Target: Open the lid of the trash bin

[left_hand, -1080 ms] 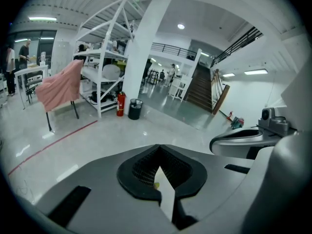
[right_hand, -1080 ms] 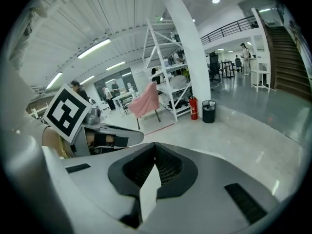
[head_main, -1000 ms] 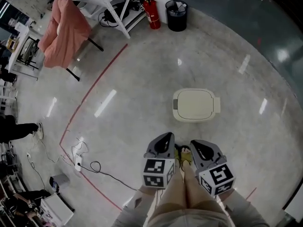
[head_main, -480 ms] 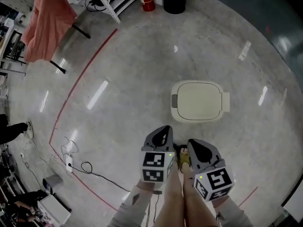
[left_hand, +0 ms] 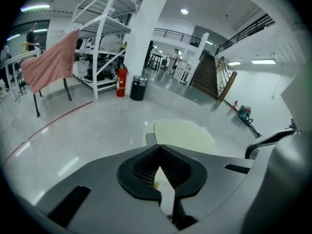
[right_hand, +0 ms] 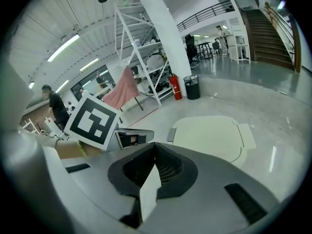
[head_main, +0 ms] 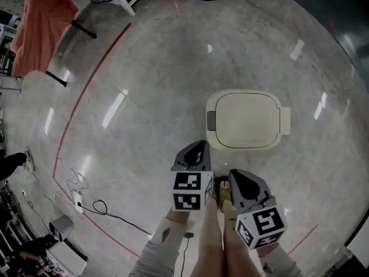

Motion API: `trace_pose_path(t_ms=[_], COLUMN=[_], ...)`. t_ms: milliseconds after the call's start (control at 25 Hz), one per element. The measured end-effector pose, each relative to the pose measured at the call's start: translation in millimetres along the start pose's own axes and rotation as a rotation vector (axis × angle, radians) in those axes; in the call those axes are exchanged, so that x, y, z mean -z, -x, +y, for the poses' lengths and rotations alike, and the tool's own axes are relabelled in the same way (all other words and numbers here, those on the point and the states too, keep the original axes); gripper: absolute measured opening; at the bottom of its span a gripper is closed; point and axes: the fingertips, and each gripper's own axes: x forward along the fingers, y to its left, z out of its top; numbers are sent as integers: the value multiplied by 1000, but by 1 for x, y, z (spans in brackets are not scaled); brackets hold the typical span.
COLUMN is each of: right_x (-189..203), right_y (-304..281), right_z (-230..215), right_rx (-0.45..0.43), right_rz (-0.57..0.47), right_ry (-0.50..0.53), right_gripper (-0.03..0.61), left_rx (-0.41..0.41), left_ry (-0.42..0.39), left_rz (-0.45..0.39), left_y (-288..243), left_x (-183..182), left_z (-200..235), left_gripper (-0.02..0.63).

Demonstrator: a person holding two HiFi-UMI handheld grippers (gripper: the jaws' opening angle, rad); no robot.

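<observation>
One closed cream trash bin point(head_main: 247, 120) on glossy grey floor point(head_main: 144, 68)

— Where's the trash bin point(head_main: 245, 120)?
— On the floor, just ahead of the left gripper point(head_main: 197, 148) and right gripper point(head_main: 238, 176); the left one sits nearer its near-left corner
— And farther left?
— A floor line point(head_main: 86, 97), with a cable point(head_main: 108, 203) beside it
</observation>
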Motion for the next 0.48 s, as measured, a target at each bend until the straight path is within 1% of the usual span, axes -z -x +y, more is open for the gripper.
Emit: trace_pose_path(t_ms=[160, 240, 360, 480], right_x=[10, 13, 16, 17], right_y=[-11, -15, -21, -27], right_z=[-3, -2, -2, -2], right_rx=[0, -2, -3, -2], right_rz=[16, 25, 37, 50], right_ry=[1, -7, -19, -31], right_gripper=[5, 5, 5, 5], left_rx=[9, 15, 20, 31], left_ry=[53, 68, 62, 33], left_rz=[21, 35, 56, 78], left_y=[-23, -33, -48, -61], left_x=[7, 10, 13, 14], left_z=[11, 14, 18, 19], left_gripper=[5, 5, 5, 5])
